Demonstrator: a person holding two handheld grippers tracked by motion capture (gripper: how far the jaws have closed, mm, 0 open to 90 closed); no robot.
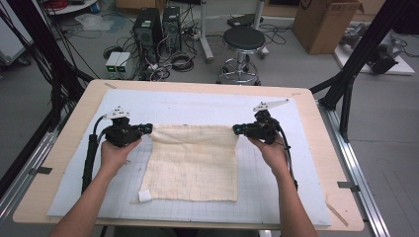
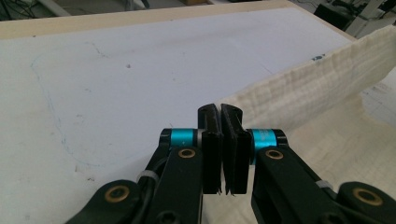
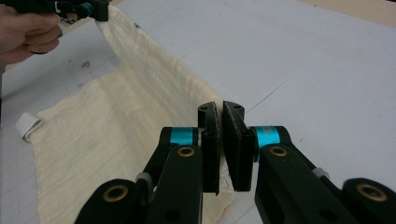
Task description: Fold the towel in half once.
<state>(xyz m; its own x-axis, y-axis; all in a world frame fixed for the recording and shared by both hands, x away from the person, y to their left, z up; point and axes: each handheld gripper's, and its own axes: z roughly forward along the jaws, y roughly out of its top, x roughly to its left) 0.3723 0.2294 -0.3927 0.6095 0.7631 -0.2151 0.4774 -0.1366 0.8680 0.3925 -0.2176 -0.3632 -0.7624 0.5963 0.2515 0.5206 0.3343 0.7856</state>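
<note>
1. Cream cloth [image 1: 192,163] lies on the white gridded mat [image 1: 276,197] in the middle of the tabletop [image 1: 341,163]. Its near part is flat towards the near edge; its far edge is lifted off the mat and stretched between my two grippers.
2. My left gripper [image 1: 146,129] is clamped on the far-left corner of the cloth. In the left gripper view [image 2: 221,140] the jaws stand pressed together with only a thin seam between them. The pinched fabric itself is hard to make out in that seam; the cloth emerges just to the right of the jaws and runs off as a raised band.
3. My right gripper [image 1: 237,129] is clamped on the far-right corner. In the right gripper view [image 3: 220,140] the jaws are likewise together; the cloth slips in below and behind them, so the exact pinch point is hidden.
4. White tag [image 1: 144,195] sits at the near-left corner of the cloth, touching it; print unreadable.
5. From above, both gripper tips are small and dark; the jaw gap cannot be read there.
6. My forearms are cut off by the bottom of the high view.
</note>
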